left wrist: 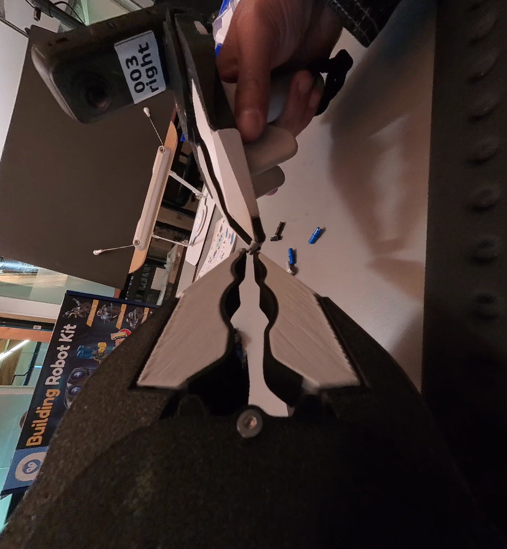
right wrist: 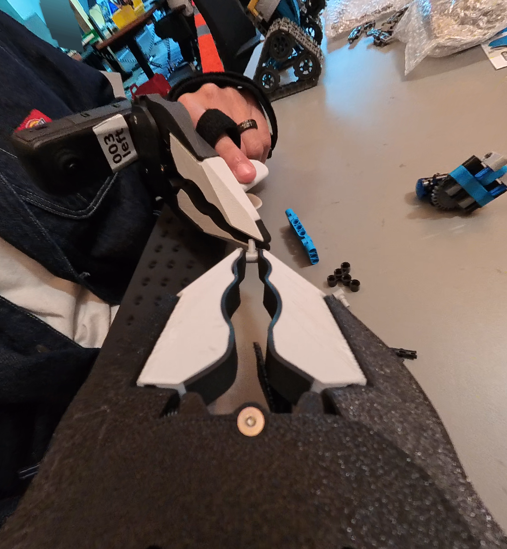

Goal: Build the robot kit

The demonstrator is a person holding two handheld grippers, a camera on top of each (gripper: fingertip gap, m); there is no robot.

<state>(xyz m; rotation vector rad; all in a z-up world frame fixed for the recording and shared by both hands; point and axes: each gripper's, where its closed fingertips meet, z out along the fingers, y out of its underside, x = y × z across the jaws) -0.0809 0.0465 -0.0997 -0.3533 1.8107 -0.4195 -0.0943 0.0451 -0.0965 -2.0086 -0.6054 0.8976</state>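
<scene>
my left gripper [left wrist: 250, 252] and right gripper [right wrist: 251, 256] both pinched one small grey connector peg [right wrist: 251, 252] | tip-only grips, any twist risked it slipping onto the table [right wrist: 395, 267]

A pale grey surface [right wrist: 395, 148] is carrying loose building pieces: a blue holed beam [right wrist: 302, 236] is lying near a black cluster of rings [right wrist: 343, 277]. A blue-and-black gear assembly [right wrist: 466, 187] is sitting well apart, while a tracked vehicle [right wrist: 291, 56] and plastic bags [right wrist: 442, 26] are resting farther back.
</scene>
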